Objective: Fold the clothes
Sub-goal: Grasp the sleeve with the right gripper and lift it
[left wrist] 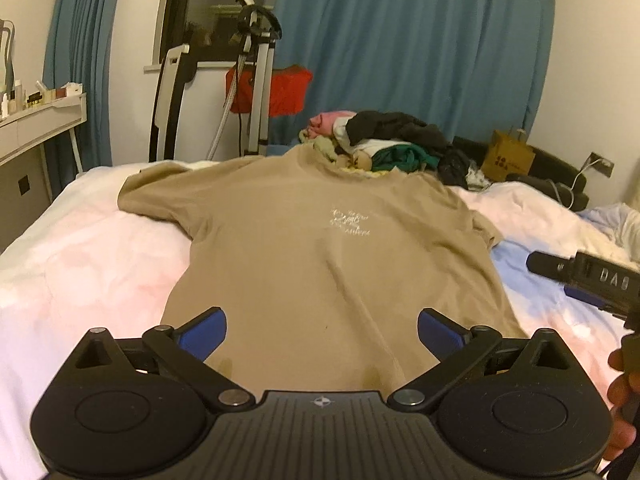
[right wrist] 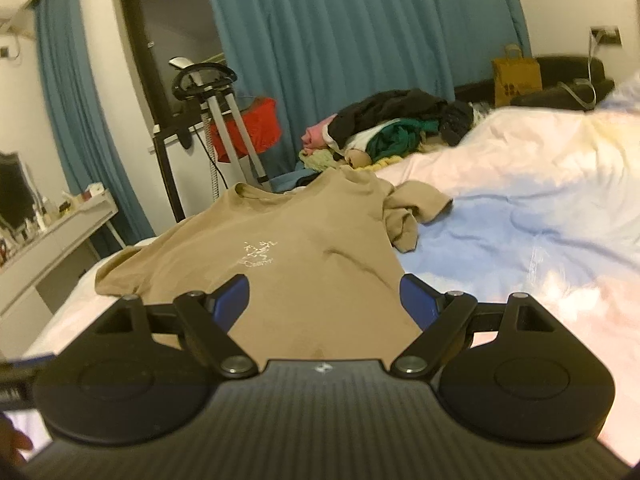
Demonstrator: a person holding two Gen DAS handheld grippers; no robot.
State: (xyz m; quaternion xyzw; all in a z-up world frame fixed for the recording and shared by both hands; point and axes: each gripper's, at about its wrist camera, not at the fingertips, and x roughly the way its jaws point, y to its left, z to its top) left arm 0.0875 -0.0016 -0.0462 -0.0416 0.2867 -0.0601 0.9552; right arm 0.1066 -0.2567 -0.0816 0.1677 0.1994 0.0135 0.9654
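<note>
A tan T-shirt (left wrist: 320, 256) with a small white print lies spread flat on the bed, collar at the far end, hem toward me. It also shows in the right wrist view (right wrist: 288, 256), its right sleeve crumpled. My left gripper (left wrist: 322, 330) is open and empty, hovering over the shirt's hem. My right gripper (right wrist: 325, 300) is open and empty above the shirt's lower right part. The right gripper also shows at the right edge of the left wrist view (left wrist: 584, 276).
A pile of unfolded clothes (left wrist: 384, 140) sits at the bed's far end, behind the collar. The pale pink and blue bedding (right wrist: 520, 216) stretches right. A clothes steamer stand (left wrist: 252, 80), a white shelf (left wrist: 40, 120) and a brown paper bag (left wrist: 506, 156) stand beyond the bed.
</note>
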